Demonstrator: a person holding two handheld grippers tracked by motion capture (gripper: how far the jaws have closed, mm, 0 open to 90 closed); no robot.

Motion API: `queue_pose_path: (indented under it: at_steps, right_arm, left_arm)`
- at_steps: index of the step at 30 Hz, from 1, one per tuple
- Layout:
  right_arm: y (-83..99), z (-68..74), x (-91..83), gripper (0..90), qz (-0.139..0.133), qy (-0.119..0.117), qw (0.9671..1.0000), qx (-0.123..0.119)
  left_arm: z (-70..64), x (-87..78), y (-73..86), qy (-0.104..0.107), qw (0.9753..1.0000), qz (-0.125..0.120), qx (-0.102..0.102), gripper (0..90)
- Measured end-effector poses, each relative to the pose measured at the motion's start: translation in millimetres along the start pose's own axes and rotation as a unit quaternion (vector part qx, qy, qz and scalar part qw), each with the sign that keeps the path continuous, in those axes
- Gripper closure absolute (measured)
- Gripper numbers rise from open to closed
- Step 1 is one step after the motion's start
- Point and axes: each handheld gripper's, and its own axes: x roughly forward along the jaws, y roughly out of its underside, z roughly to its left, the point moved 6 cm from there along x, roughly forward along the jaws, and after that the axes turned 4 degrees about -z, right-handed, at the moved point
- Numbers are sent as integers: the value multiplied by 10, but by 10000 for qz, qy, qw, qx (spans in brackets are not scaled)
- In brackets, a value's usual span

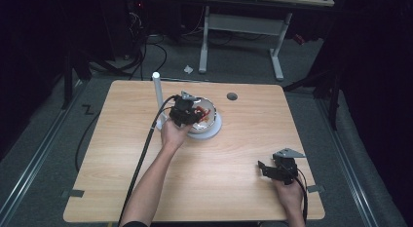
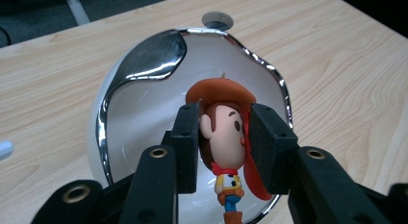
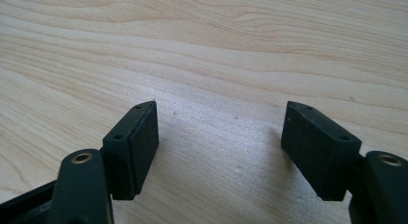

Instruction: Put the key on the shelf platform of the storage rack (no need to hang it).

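The left gripper (image 2: 223, 147) is clenched on a cowboy doll (image 2: 226, 137) by its head, holding it over the steel bowl (image 2: 144, 65), which sits at about 12 o'clock on the table (image 1: 234, 178). The step in hand looks like either setting the doll into the bowl or lifting it out; I cannot tell which. If placing, the next move calls for lowering, then releasing. The right gripper (image 3: 221, 152) rests at 5 o'clock, jaws spread, empty.

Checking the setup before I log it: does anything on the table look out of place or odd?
Only mildly: a cowboy toy figure is clamped by the head in the left claw over a shiny metal bowl. Nothing looks spilled or broken. The right claw is open over bare table.
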Motion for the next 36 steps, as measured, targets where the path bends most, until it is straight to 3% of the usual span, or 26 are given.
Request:
queue_pose_path:
  at_steps: [5, 8, 12, 16, 19, 23, 27, 28, 36]
  right_arm:
    - [0, 1, 0, 295, -3, 0, 10000, 11]
    - [0, -1, 0, 295, -4, -8, 10000, 18]
    - [-2, -4, 2, 295, -9, -14, 10000, 9]
    - [-2, -1, 2, 294, -4, -6, 10000, 11]
    - [-2, -2, 2, 295, -4, -6, 10000, 13]
    - [-2, 0, 3, 295, -4, 2, 10000, -6]
    - [-2, 0, 3, 295, -3, 5, 10000, -8]
    - [-2, 1, 3, 294, -2, 7, 10000, -9]
    - [-1, 2, 4, 294, -1, 14, 10000, -23]
  left_arm:
    - [20, 15, 30, -31, 10000, 8, 89, 646]
    - [-6, -19, -3, 63, 10000, -4, -56, 619]
    - [11, -72, -32, 89, 9999, -17, -55, 579]
    - [24, -181, -91, 128, 9998, -43, -136, 549]
    - [25, -257, -120, 208, 9998, -66, -44, 520]
    - [-9, -391, -176, 294, 9994, -67, -143, 488]
    - [-19, -487, -219, 372, 9992, -123, -72, 462]
    - [-26, -546, -246, 444, 9988, -111, -180, 461]
    - [42, -677, -367, 470, 9982, -219, -287, 438]
